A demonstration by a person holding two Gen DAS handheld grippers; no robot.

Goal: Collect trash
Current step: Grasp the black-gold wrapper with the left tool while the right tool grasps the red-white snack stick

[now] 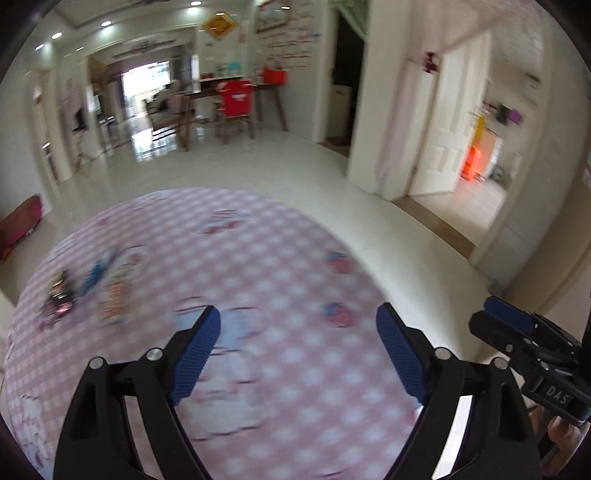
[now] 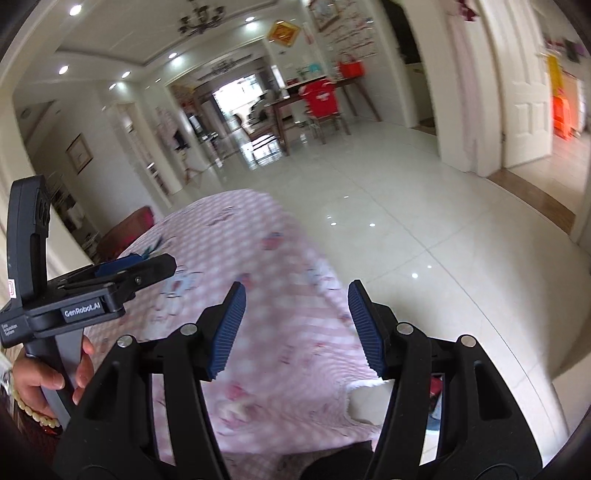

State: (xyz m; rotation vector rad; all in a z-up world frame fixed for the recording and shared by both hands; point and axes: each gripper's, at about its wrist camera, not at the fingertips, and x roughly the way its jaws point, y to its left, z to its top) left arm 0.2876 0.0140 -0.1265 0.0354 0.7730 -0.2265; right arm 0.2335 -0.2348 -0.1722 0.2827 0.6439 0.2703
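Wrappers (image 1: 86, 291) are seen near the surface's (image 1: 280, 258) left edge, nearer the left tongs (image 1: 298, 322) than the right tongs (image 2: 297, 295), both held wide open and empty.

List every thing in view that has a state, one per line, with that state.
Left tongs: open, nothing between them.
Right tongs: open, nothing between them.
Wrappers: lying loose on the pink checked cloth, blurred, untouched.
White door: standing open.
Ceiling lights: on.
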